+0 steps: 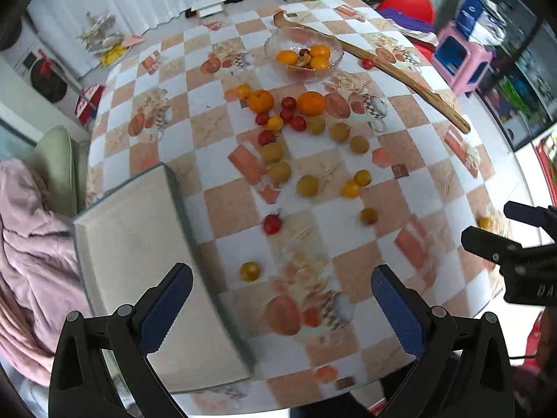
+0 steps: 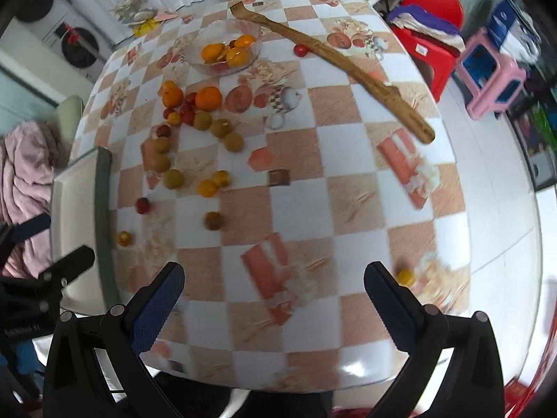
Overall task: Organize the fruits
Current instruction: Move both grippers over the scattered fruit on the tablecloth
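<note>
Left gripper jaws spread wide, empty. Right gripper same, empty. Nearest loose fruit: small yellow fruit just beside right jaw's right finger, round, no axis. Right arm nearer. Glass bowl far, centre-left, holds 3 oranges.

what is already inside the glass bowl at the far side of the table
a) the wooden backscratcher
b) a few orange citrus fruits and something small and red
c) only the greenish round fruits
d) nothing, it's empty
b: the glass bowl holds several orange citrus fruits with a small red fruit among them, while the greenish fruits lie loose on the tablecloth and the wooden backscratcher rests on the table beside the bowl.
</note>
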`<state>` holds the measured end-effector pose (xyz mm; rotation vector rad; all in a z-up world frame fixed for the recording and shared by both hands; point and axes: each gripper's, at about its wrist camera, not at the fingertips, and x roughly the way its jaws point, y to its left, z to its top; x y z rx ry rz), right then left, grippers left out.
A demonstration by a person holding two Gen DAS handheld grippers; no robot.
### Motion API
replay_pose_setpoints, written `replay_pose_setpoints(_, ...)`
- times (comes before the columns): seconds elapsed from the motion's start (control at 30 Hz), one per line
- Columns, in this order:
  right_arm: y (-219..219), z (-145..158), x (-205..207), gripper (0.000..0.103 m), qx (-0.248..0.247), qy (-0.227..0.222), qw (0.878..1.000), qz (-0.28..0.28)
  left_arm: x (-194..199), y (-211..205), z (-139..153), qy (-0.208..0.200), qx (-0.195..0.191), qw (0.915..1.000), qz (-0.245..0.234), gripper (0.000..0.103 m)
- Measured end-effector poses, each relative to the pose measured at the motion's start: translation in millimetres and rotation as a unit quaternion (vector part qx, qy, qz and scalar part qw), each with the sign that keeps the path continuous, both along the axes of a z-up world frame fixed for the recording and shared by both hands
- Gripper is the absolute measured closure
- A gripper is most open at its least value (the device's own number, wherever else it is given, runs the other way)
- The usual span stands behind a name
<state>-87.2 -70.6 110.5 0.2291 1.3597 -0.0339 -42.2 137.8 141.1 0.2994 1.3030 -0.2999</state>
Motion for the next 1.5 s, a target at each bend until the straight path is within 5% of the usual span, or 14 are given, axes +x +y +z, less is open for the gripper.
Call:
replay_pose_setpoints(0.5, 59.6, 12.2, -7.4, 0.0, -0.024, 0.028, 0.999, 0.012, 4.0, 49.6, 12.7, -0.011, -0.027, 0.9995, 0.01, 0.0)
replay_pose_setpoints(0.9, 48.9, 23.7, 13.0, 0.0, -0.026, 0.021, 0.999, 0.041, 5.4, 49.9, 19.1, -0.014, -0.031, 0.9971, 0.068, 0.0)
replay_pose_setpoints(1.5, 42.1, 10.3, -0.9, 0.0, -0.017, 0.036, 0.999, 0.034, -3.9, 50.9, 8.1, 0.006, -0.021, 0.9968, 0.076, 0.0)
